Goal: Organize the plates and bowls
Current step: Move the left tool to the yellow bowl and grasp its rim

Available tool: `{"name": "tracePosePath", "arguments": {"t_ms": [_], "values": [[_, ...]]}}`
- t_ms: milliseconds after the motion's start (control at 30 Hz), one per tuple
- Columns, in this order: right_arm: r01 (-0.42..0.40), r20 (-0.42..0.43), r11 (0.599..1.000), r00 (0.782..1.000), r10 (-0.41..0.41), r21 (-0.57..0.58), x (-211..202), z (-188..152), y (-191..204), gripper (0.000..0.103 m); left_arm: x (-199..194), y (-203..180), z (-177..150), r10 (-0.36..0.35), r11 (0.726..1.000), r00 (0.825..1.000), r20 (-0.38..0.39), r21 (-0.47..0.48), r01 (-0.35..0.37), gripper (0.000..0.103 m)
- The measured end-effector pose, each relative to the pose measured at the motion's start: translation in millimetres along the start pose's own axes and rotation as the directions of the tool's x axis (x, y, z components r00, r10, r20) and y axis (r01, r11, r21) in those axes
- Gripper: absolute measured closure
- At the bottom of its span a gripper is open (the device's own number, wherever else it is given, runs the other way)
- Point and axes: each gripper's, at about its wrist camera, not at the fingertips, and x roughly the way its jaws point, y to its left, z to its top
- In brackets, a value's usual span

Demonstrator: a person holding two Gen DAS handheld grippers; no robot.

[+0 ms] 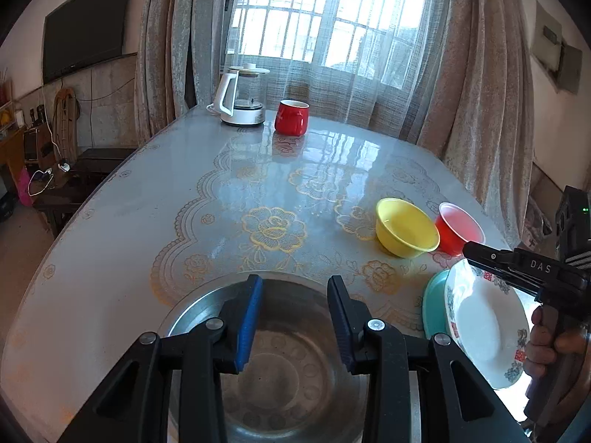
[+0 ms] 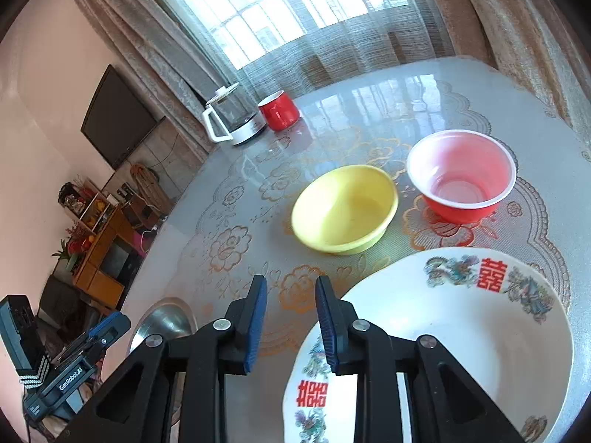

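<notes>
My left gripper [image 1: 295,313] hangs open over a shallow steel basin [image 1: 288,373] at the table's near edge, with nothing between its fingers. To the right, a white plate [image 1: 484,325] with red and floral print rests tilted on a teal plate [image 1: 433,302]. My right gripper [image 1: 476,254] hovers at the white plate's far rim. In the right wrist view that gripper [image 2: 290,313] is open, with only tablecloth in its gap, and the white plate [image 2: 461,332] lies just right of it. Beyond stand a yellow bowl [image 2: 343,210] and a red bowl [image 2: 461,181], both upright and empty.
A glass kettle [image 1: 243,96] and a red mug [image 1: 291,116] stand at the far end of the table [image 1: 166,203], by the curtained window. The left gripper [image 2: 110,326] and the steel basin [image 2: 162,317] show at the lower left of the right wrist view. A hand holds the right gripper's handle.
</notes>
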Motion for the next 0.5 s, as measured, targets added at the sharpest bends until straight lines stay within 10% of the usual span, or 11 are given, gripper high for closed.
{"name": "tracePosePath", "arguments": {"t_ms": [500], "values": [[0.132, -0.079, 0.984, 0.989, -0.123, 0.123, 43.9, 45.0, -57.6, 0.083, 100.1, -66.5, 47.4, -0.083, 0.993, 0.980, -0.179, -0.093, 0.067, 0.067]]}}
